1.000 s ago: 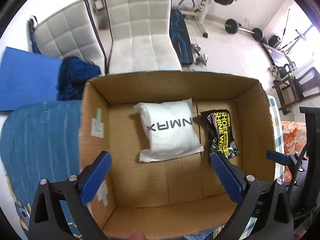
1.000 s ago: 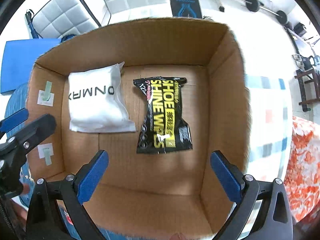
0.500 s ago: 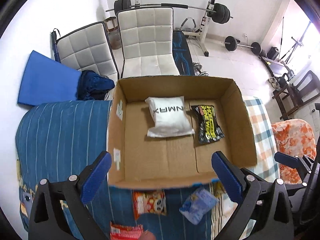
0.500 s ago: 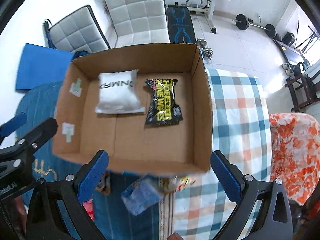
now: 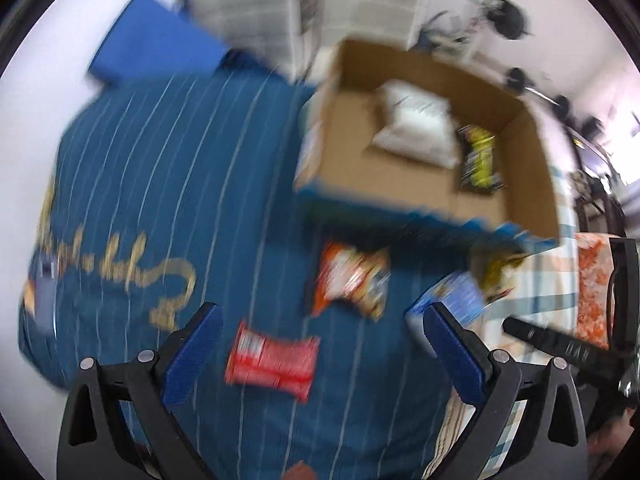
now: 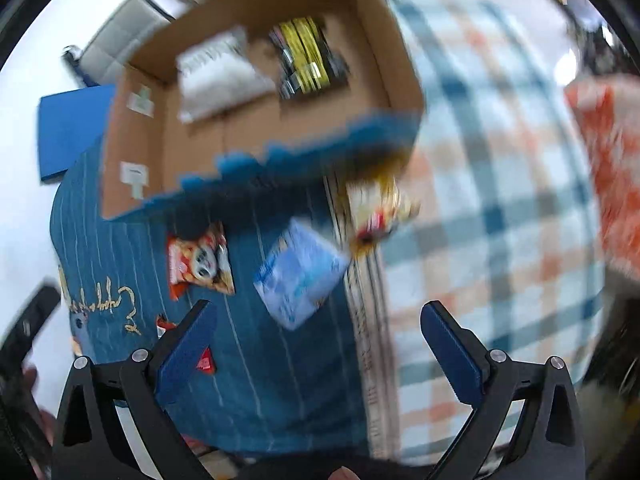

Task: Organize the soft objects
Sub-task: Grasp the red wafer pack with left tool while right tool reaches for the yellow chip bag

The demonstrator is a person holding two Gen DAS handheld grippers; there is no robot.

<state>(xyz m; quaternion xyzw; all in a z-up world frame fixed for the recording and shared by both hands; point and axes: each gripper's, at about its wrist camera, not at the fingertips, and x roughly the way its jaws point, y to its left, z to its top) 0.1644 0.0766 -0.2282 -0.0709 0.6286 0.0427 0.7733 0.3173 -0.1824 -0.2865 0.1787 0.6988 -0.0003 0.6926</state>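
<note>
Both tongs, left (image 5: 320, 354) and right (image 6: 318, 346), gape wide, empty; next pick: red pack (image 5: 272, 362) between left's tips, then box (image 5: 528, 148) ahead.

A white pack (image 5: 416, 124) and black-yellow pack (image 5: 478, 158) are lying flat in the box (image 5: 528, 168) — red (image 5: 272, 362), orange (image 5: 352, 280) and blue (image 5: 450, 306) packs are lying outside, near its front.
</note>
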